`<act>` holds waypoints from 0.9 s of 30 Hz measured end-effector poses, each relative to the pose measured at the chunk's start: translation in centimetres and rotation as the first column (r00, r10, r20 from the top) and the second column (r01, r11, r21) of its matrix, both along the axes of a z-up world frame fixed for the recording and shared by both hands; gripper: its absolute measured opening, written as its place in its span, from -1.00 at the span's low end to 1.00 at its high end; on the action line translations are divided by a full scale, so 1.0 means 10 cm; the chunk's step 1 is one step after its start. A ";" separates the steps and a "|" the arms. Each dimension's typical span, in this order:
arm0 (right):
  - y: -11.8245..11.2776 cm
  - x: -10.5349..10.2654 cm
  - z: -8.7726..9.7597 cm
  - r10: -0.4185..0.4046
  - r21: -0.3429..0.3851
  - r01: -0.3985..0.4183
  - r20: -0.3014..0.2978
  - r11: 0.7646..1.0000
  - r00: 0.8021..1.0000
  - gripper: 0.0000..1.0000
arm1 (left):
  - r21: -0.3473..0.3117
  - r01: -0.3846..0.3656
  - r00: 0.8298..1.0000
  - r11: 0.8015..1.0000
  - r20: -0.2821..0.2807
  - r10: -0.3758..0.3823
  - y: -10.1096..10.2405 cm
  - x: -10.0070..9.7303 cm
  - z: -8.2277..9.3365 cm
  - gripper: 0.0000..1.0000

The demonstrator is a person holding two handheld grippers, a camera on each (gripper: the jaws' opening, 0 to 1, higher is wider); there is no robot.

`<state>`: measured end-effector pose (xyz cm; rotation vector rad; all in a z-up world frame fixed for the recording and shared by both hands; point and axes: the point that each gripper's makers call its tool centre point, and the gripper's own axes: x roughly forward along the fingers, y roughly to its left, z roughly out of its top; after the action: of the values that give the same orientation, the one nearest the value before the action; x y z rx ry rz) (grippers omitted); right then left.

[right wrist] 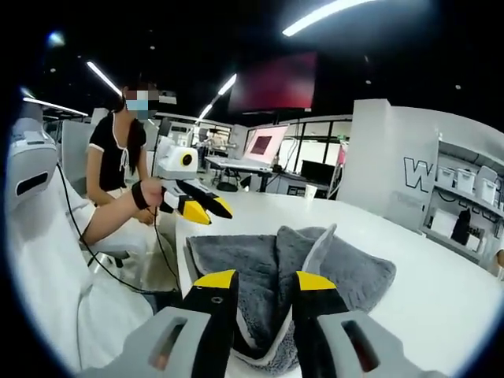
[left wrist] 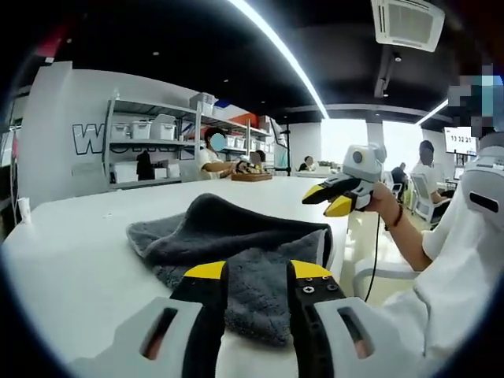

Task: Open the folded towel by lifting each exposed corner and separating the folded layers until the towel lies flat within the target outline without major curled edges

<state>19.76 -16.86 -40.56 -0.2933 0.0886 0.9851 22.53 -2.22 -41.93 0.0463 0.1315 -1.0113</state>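
Gray towel (left wrist: 236, 264) lies folded on the white surface (left wrist: 79, 252); both grippers (left wrist: 256, 272) (right wrist: 256, 277) hover above it, jaws released.

bright ceiling strips (left wrist: 276, 47), fisheye-warped edges

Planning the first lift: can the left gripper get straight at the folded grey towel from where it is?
Probably yes. The left gripper is open just over the near edge of the towel on the white table, nothing between them. The right gripper is held off to the side, above the table's edge.
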 end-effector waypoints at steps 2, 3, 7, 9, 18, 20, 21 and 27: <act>0.00 0.01 0.01 -0.003 -0.003 0.003 0.007 1.000 1.000 -0.57 | -0.002 -0.008 1.000 1.000 -0.005 0.008 -0.01 0.03 0.00 -0.41; 0.01 0.01 0.01 -0.004 -0.002 0.004 0.007 1.000 1.000 -0.57 | 0.004 -0.010 1.000 1.000 -0.003 0.010 -0.01 0.04 0.00 -0.41; 0.04 0.01 0.03 -0.001 -0.012 0.002 0.017 1.000 1.000 -0.58 | -0.006 -0.008 1.000 1.000 -0.008 0.008 -0.03 0.07 0.01 -0.40; 0.05 0.01 0.03 0.001 -0.010 -0.001 0.014 1.000 1.000 -0.58 | -0.006 -0.005 1.000 1.000 -0.009 0.005 -0.05 0.07 0.01 -0.40; 0.06 0.05 0.03 -0.008 -0.033 0.009 0.022 0.999 1.000 -0.58 | -0.010 -0.026 0.999 1.000 -0.046 0.026 -0.06 0.20 -0.03 -0.40; 0.06 0.06 0.04 -0.010 -0.027 0.011 0.019 1.000 1.000 -0.58 | -0.024 -0.043 0.997 0.999 -0.069 0.041 -0.05 0.22 -0.03 -0.39; 0.06 0.07 0.04 -0.011 -0.027 0.012 0.021 1.000 1.000 -0.58 | -0.028 -0.041 0.998 0.999 -0.056 0.039 -0.06 0.22 -0.02 -0.39; 0.05 0.11 0.06 -0.028 -0.044 0.029 0.028 0.999 0.999 -0.58 | -0.036 -0.054 0.996 0.998 -0.076 0.051 -0.06 0.29 -0.03 -0.35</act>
<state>20.84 -16.38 -39.94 -0.3449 0.0899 0.9517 25.39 -2.78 -42.21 -0.0291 0.1811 -0.9628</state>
